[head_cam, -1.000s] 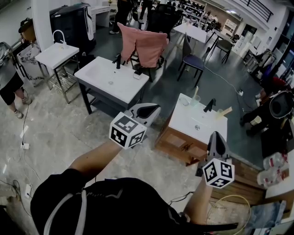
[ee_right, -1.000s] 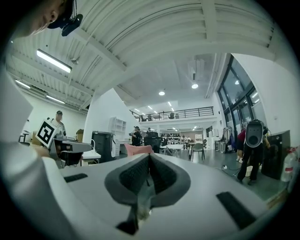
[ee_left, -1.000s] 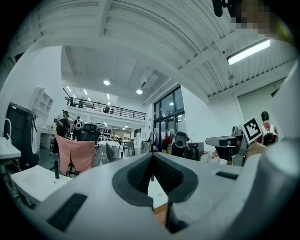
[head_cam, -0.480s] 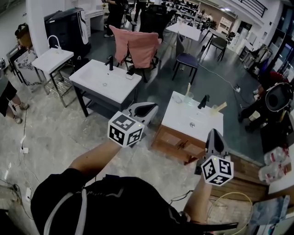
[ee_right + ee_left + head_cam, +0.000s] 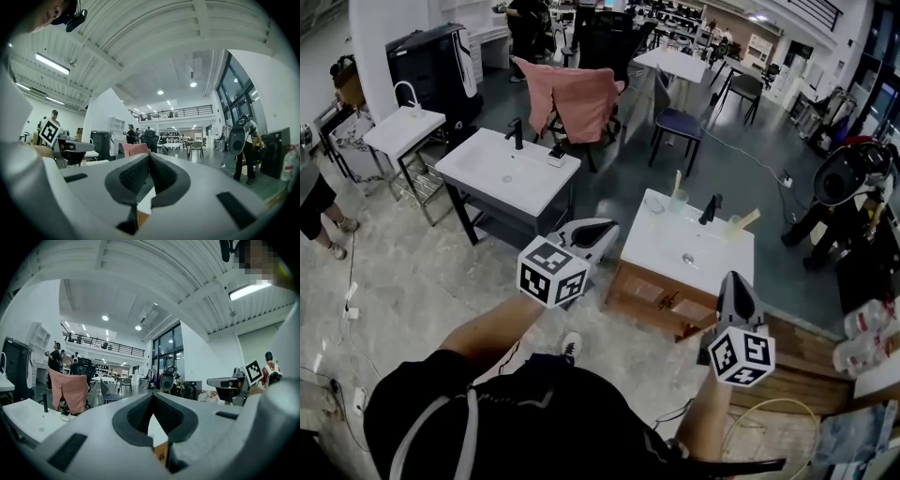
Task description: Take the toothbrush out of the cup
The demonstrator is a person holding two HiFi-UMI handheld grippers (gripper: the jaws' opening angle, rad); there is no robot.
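Observation:
A clear cup [image 5: 678, 200] stands at the back left corner of the white sink [image 5: 675, 246] on a wooden cabinet, with a pale toothbrush [image 5: 677, 181] upright in it. My left gripper [image 5: 611, 226] is shut and empty, held short of the sink's left edge. Off the sink's near right corner, my right gripper [image 5: 737, 279] is also shut and empty. In the left gripper view the jaws [image 5: 153, 397] are closed together. The right gripper view shows its jaws [image 5: 149, 157] closed too. The cup does not show in either gripper view.
A black faucet [image 5: 709, 208] and a second cup [image 5: 734, 223] stand at the sink's back. A larger sink table [image 5: 478, 171], a small sink stand [image 5: 394, 133] and a pink-draped chair [image 5: 570, 96] lie beyond. People stand at far left [image 5: 314, 192] and right [image 5: 839, 183].
Both grippers, still shut, have moved forward towards the sink cabinet. The room has slid left and up in the head view.

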